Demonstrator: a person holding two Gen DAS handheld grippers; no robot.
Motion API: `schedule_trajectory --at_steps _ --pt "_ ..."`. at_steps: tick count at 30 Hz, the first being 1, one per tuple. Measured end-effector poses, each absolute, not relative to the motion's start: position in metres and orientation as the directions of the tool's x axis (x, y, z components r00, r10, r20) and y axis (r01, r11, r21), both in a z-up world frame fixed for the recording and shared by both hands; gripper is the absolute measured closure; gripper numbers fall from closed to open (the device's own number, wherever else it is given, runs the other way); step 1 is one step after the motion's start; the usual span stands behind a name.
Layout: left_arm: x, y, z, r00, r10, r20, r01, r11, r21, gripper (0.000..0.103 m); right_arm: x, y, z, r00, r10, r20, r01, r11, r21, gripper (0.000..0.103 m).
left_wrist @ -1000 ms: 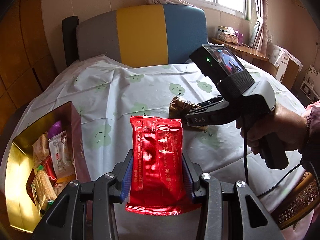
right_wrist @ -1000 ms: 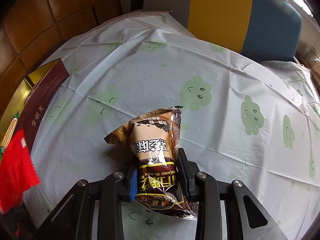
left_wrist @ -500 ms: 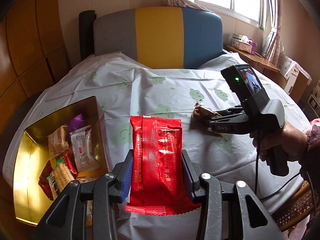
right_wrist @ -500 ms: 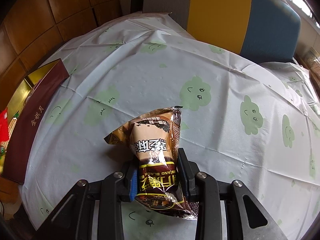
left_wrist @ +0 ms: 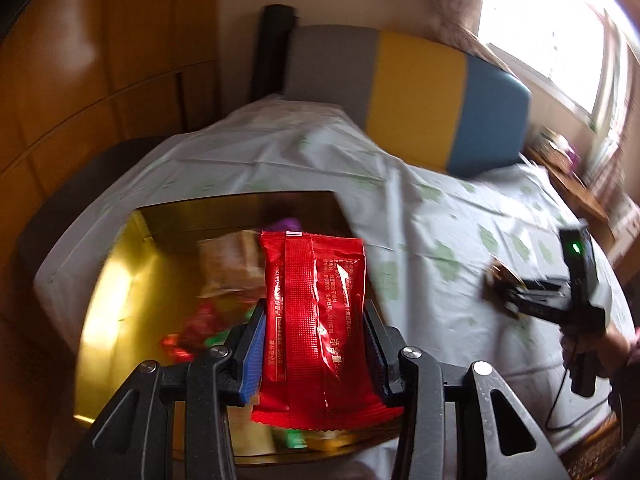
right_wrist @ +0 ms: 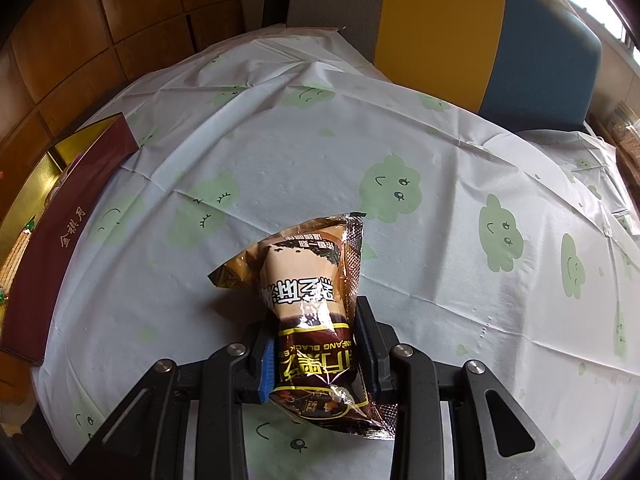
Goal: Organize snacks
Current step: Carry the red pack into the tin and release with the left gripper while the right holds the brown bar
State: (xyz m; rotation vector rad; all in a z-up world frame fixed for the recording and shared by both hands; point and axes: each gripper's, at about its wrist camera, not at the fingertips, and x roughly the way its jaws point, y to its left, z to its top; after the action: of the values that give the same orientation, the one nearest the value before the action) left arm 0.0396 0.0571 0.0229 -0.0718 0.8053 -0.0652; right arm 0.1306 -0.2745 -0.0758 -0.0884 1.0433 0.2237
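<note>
My left gripper (left_wrist: 314,344) is shut on a red snack packet (left_wrist: 316,320) and holds it above the open gold-lined box (left_wrist: 116,280), which holds several snacks. My right gripper (right_wrist: 316,344) is shut on a brown and cream snack packet (right_wrist: 308,292) that rests on the tablecloth. The right gripper also shows in the left wrist view (left_wrist: 520,300), far right, with the brown packet (left_wrist: 498,276) in it. The box shows in the right wrist view (right_wrist: 68,236) at the far left, dark red outside.
The round table wears a white cloth with green clouds (right_wrist: 400,120). A grey, yellow and blue chair back (left_wrist: 420,96) stands behind it. Wooden wall panels (left_wrist: 100,60) are at the left, a window (left_wrist: 560,32) at the right.
My left gripper has swung left with the red packet, from over the cloth to above the box. The right gripper and its brown packet have stayed in place.
</note>
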Motion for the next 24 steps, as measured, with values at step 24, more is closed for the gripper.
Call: schedule_trajectory --at_steps 24 --pt "0.044 0.13 -0.047 0.563 0.021 -0.826 -0.227 0.965 -0.13 0.058 0.128 -0.275 -0.077 0.486 0.133 -0.864 -0.219 0.975 0.027 0.069"
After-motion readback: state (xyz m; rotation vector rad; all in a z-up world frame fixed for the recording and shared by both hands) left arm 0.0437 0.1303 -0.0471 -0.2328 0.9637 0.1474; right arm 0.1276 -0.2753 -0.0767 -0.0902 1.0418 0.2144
